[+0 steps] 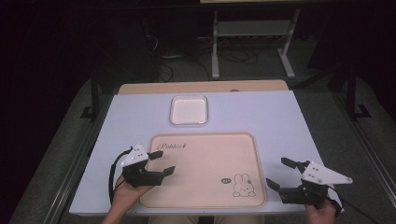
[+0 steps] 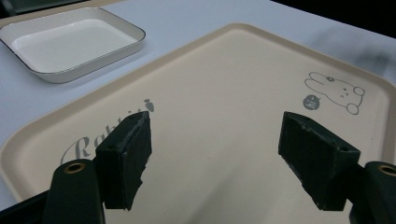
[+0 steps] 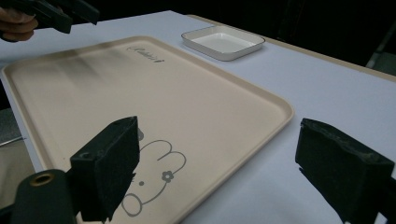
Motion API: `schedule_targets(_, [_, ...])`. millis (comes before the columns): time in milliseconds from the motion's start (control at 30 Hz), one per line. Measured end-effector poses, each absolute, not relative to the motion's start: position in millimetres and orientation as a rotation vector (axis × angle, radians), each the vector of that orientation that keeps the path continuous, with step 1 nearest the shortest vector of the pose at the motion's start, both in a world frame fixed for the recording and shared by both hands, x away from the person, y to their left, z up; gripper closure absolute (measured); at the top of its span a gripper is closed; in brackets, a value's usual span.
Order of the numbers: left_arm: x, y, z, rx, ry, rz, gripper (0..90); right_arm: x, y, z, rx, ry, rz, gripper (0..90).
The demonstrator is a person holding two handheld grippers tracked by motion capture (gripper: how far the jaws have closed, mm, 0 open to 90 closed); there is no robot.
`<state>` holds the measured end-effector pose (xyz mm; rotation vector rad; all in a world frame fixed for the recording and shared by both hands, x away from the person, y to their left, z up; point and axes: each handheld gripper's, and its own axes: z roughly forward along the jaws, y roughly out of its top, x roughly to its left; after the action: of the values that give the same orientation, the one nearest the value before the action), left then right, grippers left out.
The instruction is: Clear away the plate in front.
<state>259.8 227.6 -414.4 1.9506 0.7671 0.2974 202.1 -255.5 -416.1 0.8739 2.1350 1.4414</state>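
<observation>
A beige tray (image 1: 205,158) lies flat on the white surface (image 1: 280,121), at its near edge. Its long axis runs left to right; the rabbit print (image 1: 243,185) sits at the near right corner, upright toward the person. A square white dish (image 1: 188,110) rests just beyond the tray's far edge, apart from it. The left hand-held gripper (image 1: 162,163) hovers over the tray's left edge, jaws spread, empty. The right hand-held gripper (image 1: 280,173) is just beside the tray's right edge, jaws spread, empty.
</observation>
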Motion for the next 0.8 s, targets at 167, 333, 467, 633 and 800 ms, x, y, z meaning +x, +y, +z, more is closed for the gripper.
schedule_targets(167, [267.6,226.6,-416.8,1.968,0.79,0.3,25.3,202.1,-256.5,-415.7,0.875,2.13,1.445,12.9])
schedule_targets(333, [274.0,223.4,-417.2,1.973,0.798,0.297,25.3,202.0,-257.3,-415.1,0.875,2.124,1.452,12.9])
schedule_targets(467, [279.5,220.1,-416.6,1.982,0.809,0.305,25.6,202.0,-257.9,-415.0,0.876,2.12,1.455,12.9])
schedule_targets(633, [286.3,216.0,-413.9,2.001,0.812,0.317,26.1,202.2,-258.0,-414.5,0.874,2.116,1.459,12.9])
schedule_targets(800, [294.6,212.1,-408.9,2.018,0.825,0.325,27.3,202.5,-257.9,-414.2,0.872,2.115,1.464,12.9])
